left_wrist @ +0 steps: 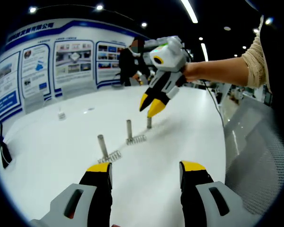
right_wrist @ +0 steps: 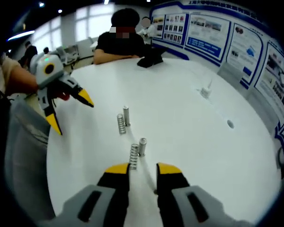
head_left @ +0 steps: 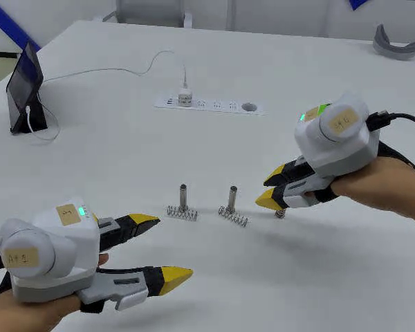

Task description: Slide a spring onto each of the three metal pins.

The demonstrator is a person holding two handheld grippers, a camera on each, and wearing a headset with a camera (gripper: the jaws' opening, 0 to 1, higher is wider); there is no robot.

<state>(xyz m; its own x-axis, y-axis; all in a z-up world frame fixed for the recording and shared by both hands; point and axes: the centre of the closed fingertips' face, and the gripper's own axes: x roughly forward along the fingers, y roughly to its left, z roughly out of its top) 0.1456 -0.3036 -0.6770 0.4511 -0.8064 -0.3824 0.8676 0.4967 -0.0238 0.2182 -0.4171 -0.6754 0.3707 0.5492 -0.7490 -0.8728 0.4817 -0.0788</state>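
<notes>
Two pins bare, springs staged alongside.
Left tool (head_left: 173, 247), spread, is poised to pick. Left pin (head_left: 183, 196) and middle pin (head_left: 232, 198) stand bare; left spring (head_left: 182, 213) and middle spring (head_left: 234, 217) lie at their bases. Right tool (head_left: 263, 193), slightly parted and empty, hovers over the third pin (head_left: 280, 213).

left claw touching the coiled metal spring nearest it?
Apart. The right gripper view shows bare white tabletop between the open left claw and the coiled metal spring lying by the upright metal pin.
</notes>
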